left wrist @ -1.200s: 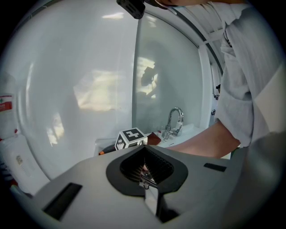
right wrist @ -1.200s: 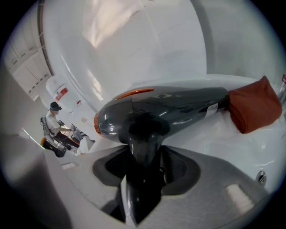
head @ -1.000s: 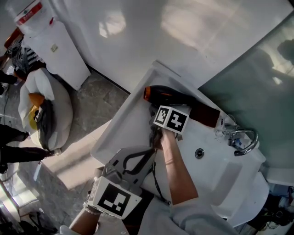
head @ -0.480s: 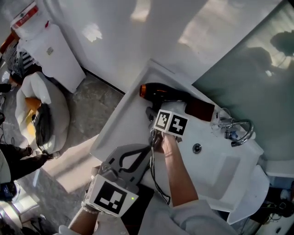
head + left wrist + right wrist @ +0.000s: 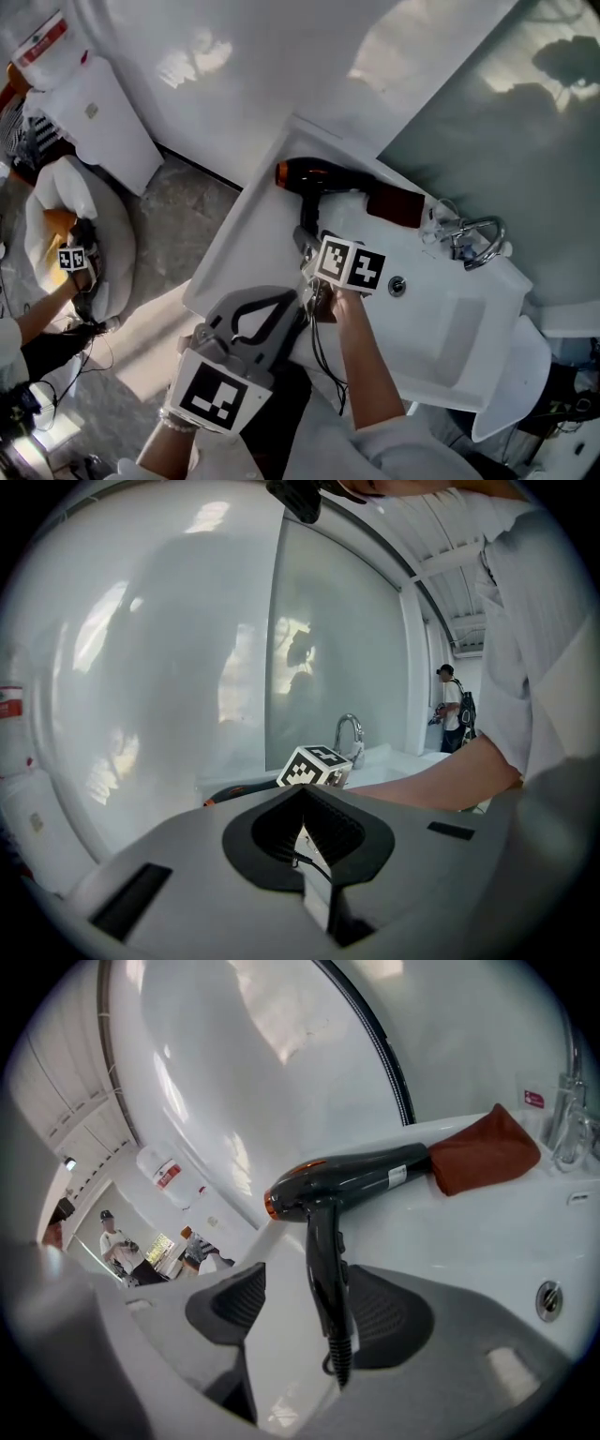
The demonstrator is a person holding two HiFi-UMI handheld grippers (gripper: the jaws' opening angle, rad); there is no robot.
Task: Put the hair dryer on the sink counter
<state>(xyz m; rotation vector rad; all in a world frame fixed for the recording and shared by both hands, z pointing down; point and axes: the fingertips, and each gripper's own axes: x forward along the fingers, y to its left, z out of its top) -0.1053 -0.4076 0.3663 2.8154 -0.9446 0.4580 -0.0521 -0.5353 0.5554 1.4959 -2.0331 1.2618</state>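
On the counter [image 5: 487,1232] the dryer [image 5: 347,1180] lies settled; right gripper [image 5: 314,1293] has just opened wide, handle loose between its jaws, letting go.

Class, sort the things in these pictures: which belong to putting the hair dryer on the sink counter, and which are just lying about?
Belongs to the job: hair dryer, sink counter.
Just lying about: brown cloth, tap, white bag on the floor.

Black hair dryer [image 5: 323,181] with an orange nozzle ring lies, seemingly on its side, on the white sink counter [image 5: 248,253].
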